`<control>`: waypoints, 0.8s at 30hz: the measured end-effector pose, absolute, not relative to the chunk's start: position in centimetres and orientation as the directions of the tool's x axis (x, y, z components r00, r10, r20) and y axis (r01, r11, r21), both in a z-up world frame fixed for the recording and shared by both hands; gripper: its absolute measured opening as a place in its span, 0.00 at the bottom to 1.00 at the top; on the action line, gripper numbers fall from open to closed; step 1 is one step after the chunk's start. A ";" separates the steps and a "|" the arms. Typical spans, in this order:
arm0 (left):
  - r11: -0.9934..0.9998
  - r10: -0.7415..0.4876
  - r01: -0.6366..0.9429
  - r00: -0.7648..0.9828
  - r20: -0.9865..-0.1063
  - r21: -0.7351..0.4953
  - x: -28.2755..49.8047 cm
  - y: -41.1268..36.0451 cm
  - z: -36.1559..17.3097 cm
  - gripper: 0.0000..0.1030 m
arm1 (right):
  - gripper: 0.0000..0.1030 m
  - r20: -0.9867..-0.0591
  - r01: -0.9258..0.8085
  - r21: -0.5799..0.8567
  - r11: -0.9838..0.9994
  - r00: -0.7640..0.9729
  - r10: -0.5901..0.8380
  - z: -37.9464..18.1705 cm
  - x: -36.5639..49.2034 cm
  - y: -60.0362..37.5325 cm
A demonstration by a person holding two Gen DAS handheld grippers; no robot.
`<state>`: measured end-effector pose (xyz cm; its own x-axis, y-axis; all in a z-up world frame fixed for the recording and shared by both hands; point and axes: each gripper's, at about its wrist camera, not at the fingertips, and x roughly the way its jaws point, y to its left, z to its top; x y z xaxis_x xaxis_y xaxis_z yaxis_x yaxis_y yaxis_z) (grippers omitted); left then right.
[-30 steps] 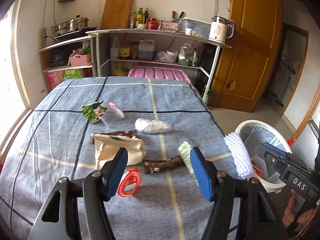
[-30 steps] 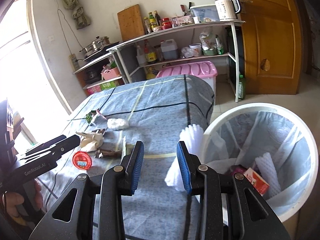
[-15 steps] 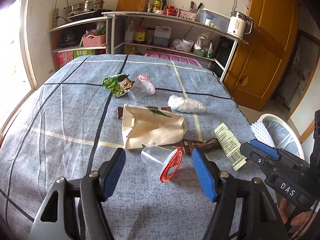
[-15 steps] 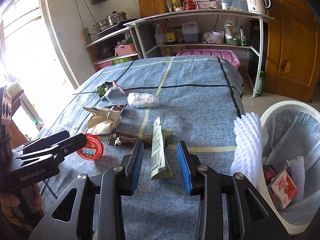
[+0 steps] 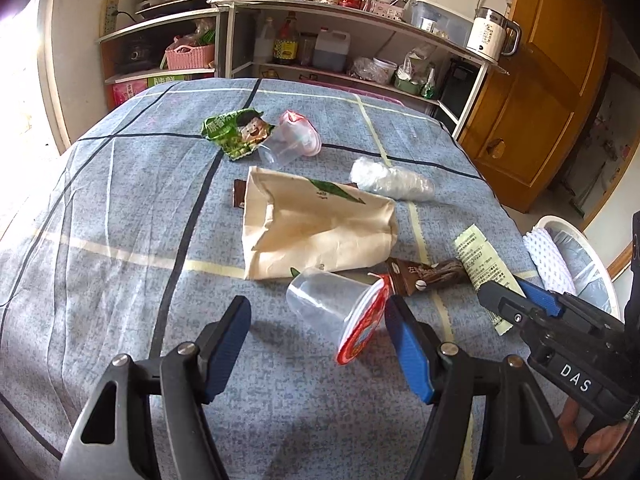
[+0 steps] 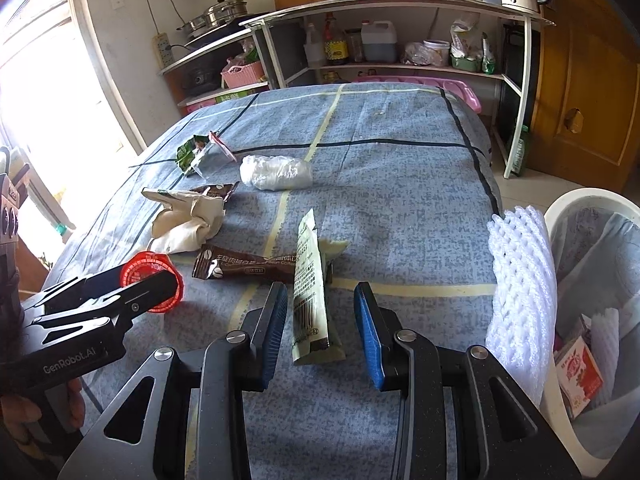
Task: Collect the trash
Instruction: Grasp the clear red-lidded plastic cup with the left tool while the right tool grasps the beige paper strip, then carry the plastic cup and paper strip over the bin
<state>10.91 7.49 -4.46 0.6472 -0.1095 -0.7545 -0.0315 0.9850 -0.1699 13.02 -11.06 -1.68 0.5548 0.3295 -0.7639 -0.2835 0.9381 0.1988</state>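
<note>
Trash lies on a blue checked table (image 5: pixel 120 208). My left gripper (image 5: pixel 318 320) is open around a clear plastic cup with a red lid (image 5: pixel 340 312), lying on its side between the jaws. My right gripper (image 6: pixel 320 308) is open over a pale green sachet (image 6: pixel 310 280), which lies between its fingers. A brown coffee wrapper (image 6: pixel 240 268), a beige paper bag (image 5: pixel 316 228), a crumpled clear bag (image 5: pixel 392 180), a green snack packet (image 5: pixel 236 132) and a second clear cup (image 5: pixel 292 140) lie farther back. The white bin (image 6: pixel 592 280) stands at the right table edge.
A white foam net (image 6: pixel 524 280) hangs over the table's right edge by the bin, which holds a red carton (image 6: pixel 578 372). Metal shelves (image 6: pixel 400 40) with bottles and a kettle stand behind the table. A wooden door (image 6: pixel 580 80) is at the right.
Both grippers have moved forward and down to the table. The left now brackets the red-lidded cup; the right has swung away from the bin and net onto the green sachet.
</note>
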 end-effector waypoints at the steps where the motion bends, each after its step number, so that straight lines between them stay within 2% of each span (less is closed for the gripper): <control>1: 0.984 -0.117 -0.028 0.640 -0.759 -0.175 11.0 7.5 -4.6 0.69 | 0.35 -0.770 -0.283 0.195 0.939 0.549 0.325 -1.8 13.1 -10.9; 9: 0.986 -0.112 -0.026 0.635 -0.764 -0.166 11.8 7.3 -5.0 0.69 | 0.35 -0.775 -0.286 0.213 0.934 0.533 0.340 -2.0 13.4 -10.9; 12: 0.979 -0.131 -0.037 0.642 -0.755 -0.202 11.8 7.7 -4.9 0.69 | 0.35 -0.775 -0.283 0.218 0.934 0.532 0.342 -2.0 13.4 -10.9; 16: 0.977 -0.126 -0.052 0.646 -0.752 -0.209 11.6 8.4 -4.9 0.58 | 0.35 -0.777 -0.284 0.203 0.937 0.536 0.331 -1.9 13.4 -10.7; 20: 0.976 -0.117 -0.066 0.649 -0.752 -0.210 11.5 8.9 -4.9 0.43 | 0.30 -0.775 -0.274 0.209 0.939 0.539 0.330 -2.0 13.4 -10.8; 24: 0.972 -0.126 -0.068 0.649 -0.750 -0.223 11.3 9.2 -5.0 0.42 | 0.21 -0.774 -0.261 0.215 0.941 0.542 0.327 -2.0 13.3 -11.2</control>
<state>11.33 9.22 -4.98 0.6492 -0.1262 -0.7501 -0.0684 0.9724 -0.2229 13.33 -11.23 -1.98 0.5416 0.3272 -0.7743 -0.2605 0.9411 0.2155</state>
